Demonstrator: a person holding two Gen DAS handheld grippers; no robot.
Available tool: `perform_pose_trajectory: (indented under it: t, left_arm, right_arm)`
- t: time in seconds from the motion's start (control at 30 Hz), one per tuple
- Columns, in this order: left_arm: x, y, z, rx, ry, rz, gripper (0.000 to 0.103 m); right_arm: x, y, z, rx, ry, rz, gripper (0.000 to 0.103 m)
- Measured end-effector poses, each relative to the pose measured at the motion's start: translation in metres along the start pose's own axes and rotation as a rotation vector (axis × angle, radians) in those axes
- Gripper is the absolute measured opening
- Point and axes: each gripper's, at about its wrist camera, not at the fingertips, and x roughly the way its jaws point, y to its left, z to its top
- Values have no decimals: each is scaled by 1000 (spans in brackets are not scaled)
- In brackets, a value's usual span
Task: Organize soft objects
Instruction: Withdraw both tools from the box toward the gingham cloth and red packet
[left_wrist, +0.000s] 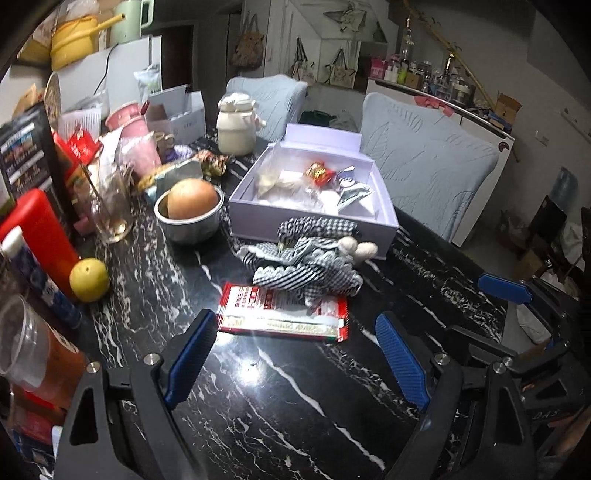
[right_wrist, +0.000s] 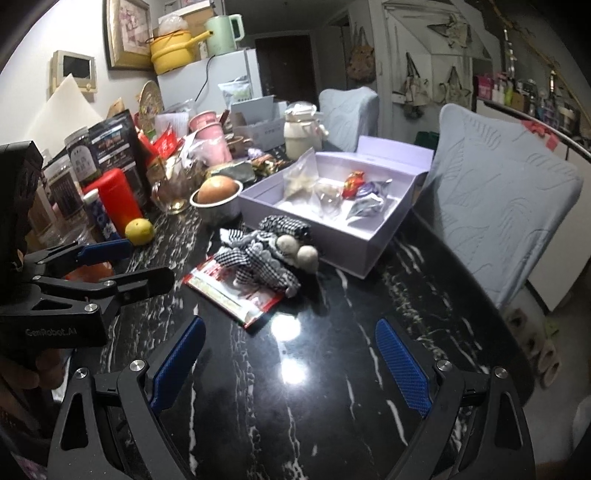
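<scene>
A black-and-white checked soft toy (left_wrist: 306, 258) (right_wrist: 266, 251) with two white round feet lies crumpled on the black marble table, against the front wall of an open lavender box (left_wrist: 314, 221) (right_wrist: 332, 251). The toy partly covers a red-and-white packet (left_wrist: 284, 314) (right_wrist: 236, 291). The box holds clear bags, a red wrapper and silver-purple wrappers. My left gripper (left_wrist: 295, 354) is open over bare table, just short of the packet. My right gripper (right_wrist: 291, 365) is also open, with nothing between its fingers. One blue pad (left_wrist: 504, 288) of the right gripper shows in the left wrist view. A left pad (right_wrist: 105, 249) shows in the right wrist view.
A steel bowl (left_wrist: 184, 225) holding an onion, a glass (left_wrist: 110, 210), a yellow fruit (left_wrist: 89, 279), a red bottle (left_wrist: 37, 229) and several jars and packets crowd the table's left side. Two chairs with pale blue covers (left_wrist: 424, 166) stand behind the box.
</scene>
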Motion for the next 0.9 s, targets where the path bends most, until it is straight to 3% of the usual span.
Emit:
perform_pose_trajectory:
  t: [0.37, 0.53, 0.77, 0.9]
  left_arm:
    - [39, 24, -9, -65, 90, -9, 88]
    - [54, 28, -10, -78, 123, 23, 88]
    - [58, 44, -12, -114, 133, 63, 88]
    - [57, 55, -14, -142, 136, 76, 88]
  right_arm:
    - [47, -4, 2, -1, 80, 30, 95]
    - [63, -4, 0, -18, 105, 42, 93]
    - [98, 1, 1, -19, 177, 122, 72]
    - [117, 8, 8, -36, 198, 163, 66]
